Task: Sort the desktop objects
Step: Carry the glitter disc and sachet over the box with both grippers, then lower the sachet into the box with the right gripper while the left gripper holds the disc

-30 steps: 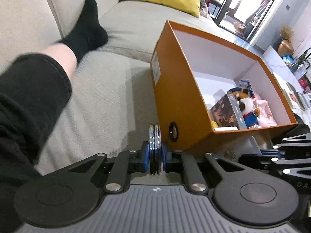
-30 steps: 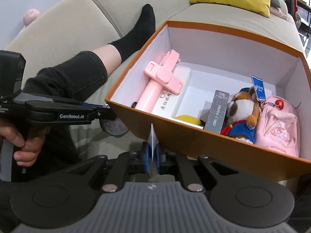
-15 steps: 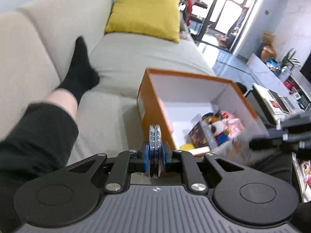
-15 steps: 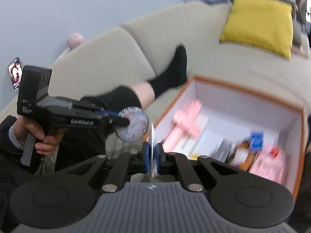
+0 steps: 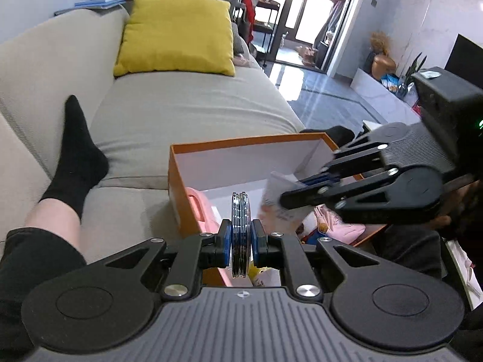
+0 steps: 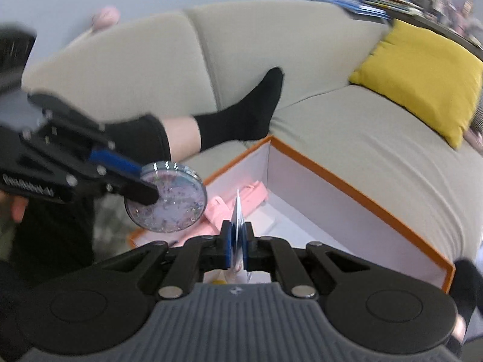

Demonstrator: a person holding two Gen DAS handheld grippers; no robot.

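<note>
A: Beige soft cloth sofa [image 5: 193, 114] is the biggest thing. On its seat sits the orange cardboard box with white insides [image 5: 241, 163], and its top is wide open.

B: What step is this?

A: I think both things are about to go into the box. The left gripper [image 5: 240, 238] pinches a round clear glittery disc [image 6: 167, 199] on its edge. The right gripper [image 6: 237, 241] pinches a thin white card [image 6: 238, 211].

B: What comes next?

A: Probably lower each one past the orange rim, then let go. The far half of the box looks bare. A pink plastic handle thing [image 6: 241, 202] fills the near corner, so watch out there.
</note>
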